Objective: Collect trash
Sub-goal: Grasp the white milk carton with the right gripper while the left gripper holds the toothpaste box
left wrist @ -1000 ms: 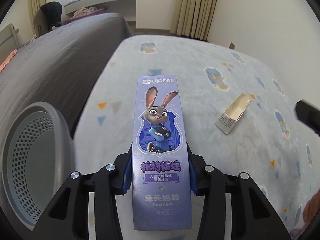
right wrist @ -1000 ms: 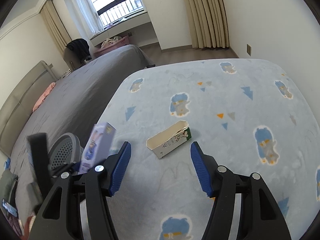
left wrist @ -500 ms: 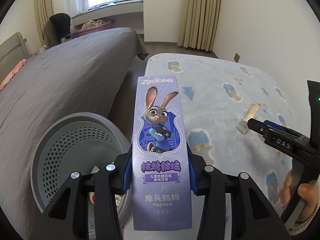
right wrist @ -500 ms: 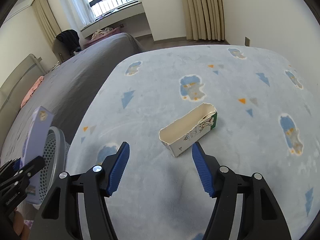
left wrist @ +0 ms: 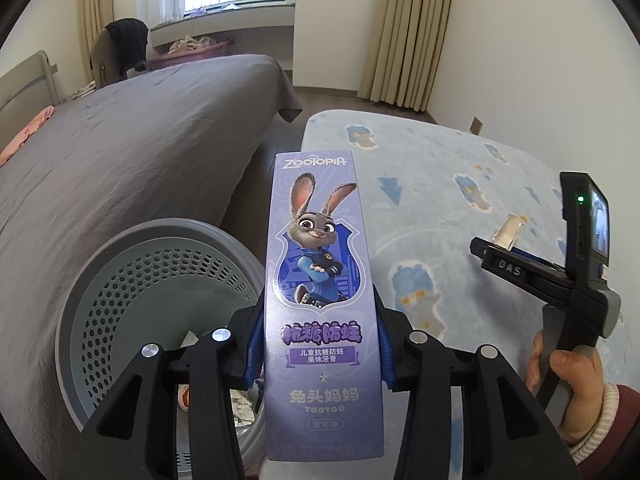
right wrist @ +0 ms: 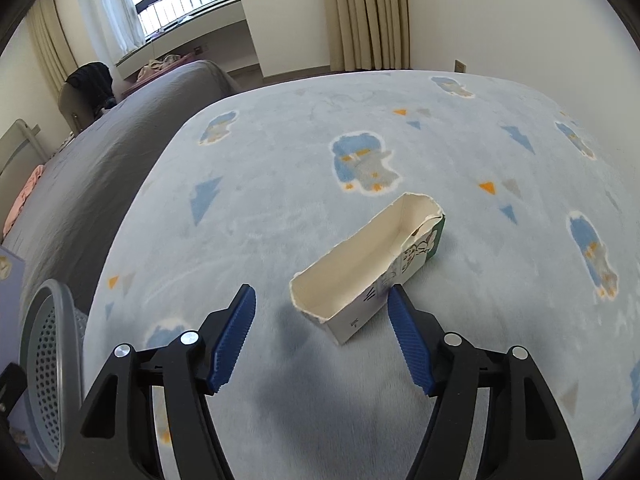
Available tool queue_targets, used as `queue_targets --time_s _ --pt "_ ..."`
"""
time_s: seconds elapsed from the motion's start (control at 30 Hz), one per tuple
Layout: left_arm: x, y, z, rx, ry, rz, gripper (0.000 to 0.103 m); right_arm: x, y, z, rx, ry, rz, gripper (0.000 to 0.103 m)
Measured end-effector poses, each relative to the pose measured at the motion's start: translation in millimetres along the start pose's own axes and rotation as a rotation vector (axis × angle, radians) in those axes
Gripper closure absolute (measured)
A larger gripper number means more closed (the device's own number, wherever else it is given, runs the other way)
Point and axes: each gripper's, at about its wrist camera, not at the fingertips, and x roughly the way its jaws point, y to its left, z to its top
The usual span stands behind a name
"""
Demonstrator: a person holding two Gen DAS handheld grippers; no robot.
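My left gripper (left wrist: 320,344) is shut on a tall purple Zootopia toothpaste box (left wrist: 320,264), held upright beside the rim of a grey perforated waste basket (left wrist: 132,292) that holds some scraps. My right gripper (right wrist: 320,320) is open, low over the blue rug, its fingers on either side of the near end of a torn white carton (right wrist: 368,268) lying open side up. The right finger (right wrist: 404,332) is close against the carton's side. In the left wrist view the right gripper (left wrist: 520,268) shows at the right with the carton (left wrist: 508,232) just beyond it.
A light blue patterned rug (right wrist: 400,140) covers the floor. A grey bed (left wrist: 120,140) lies to the left. The basket (right wrist: 44,364) stands at the rug's left edge. Curtains and a white wall are behind. A hand (left wrist: 560,384) holds the right gripper.
The left gripper has carried the purple box left, from over the rug to beside the basket. The right gripper has come down and forward to the torn carton, still open.
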Motion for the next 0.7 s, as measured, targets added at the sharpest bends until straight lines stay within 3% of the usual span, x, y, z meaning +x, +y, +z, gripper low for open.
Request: queue_targets --time_s 0.27,0.33,0.4,0.5,0.7 --pt "-1.4 -0.4 -1.6 0.0 -0.003 0.002 0.06 7.5 -13.8 5.5 0.071 0.007 -0.081 0.038" --pt "-0.7 0.6 -2.6 -0.002 0.0 0.003 0.06 3.1 -19.0 4.5 0.081 0.001 -0.085 0.042" --pt "0.9 1.2 -2.5 -0.006 0.005 0.003 0.06 0.9 -24.5 3.4 0.078 0.01 -0.08 0.054" --pt "1.1 2.3 -2.4 -0.014 0.006 0.003 0.06 -2.8 -37.5 1.7 0.087 0.026 -0.069 0.06" --pt "0.4 1.5 -2.6 -0.017 0.005 -0.002 0.06 -10.2 -64.4 -0.2 0.093 0.013 -0.095 0.061"
